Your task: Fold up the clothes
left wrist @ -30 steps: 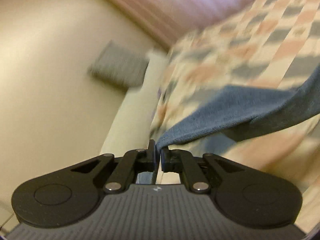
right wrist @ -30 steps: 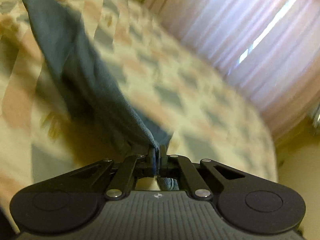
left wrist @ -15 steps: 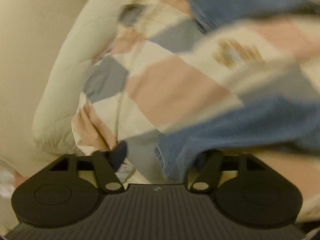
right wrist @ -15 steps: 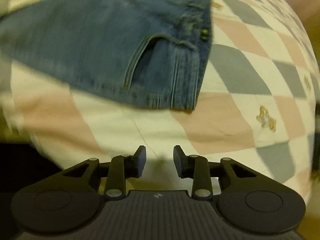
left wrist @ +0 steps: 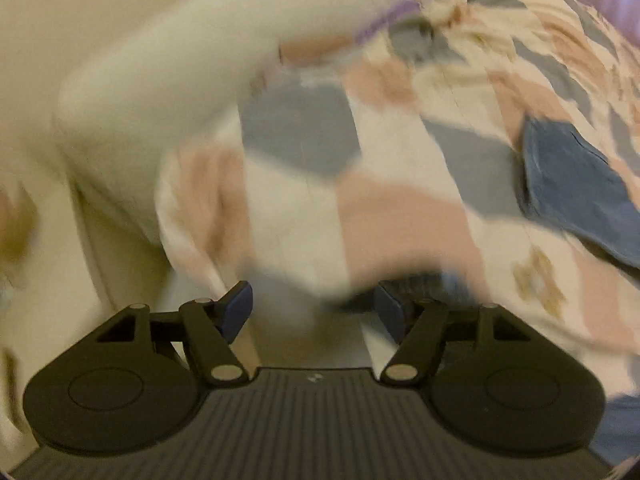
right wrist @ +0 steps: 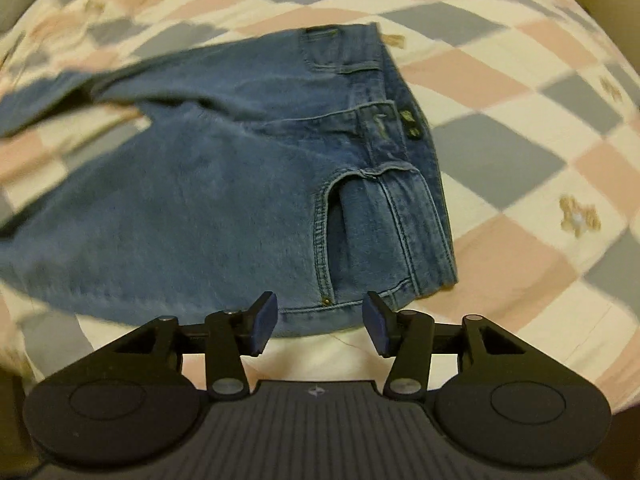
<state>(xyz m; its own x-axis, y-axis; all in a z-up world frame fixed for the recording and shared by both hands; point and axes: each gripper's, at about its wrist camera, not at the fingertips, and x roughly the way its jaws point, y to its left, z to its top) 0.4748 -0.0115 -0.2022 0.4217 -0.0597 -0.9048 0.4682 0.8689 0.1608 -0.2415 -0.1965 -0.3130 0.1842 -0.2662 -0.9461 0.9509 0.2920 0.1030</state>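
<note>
Right gripper spread, empty; stitched blue denim jeans flat ahead of fingertips on checkered quilt. Left gripper spread, empty.

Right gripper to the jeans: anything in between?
Nothing visible. The right gripper is open just short of the jeans, near the waistband corner; only bare quilt lies between them.
</note>
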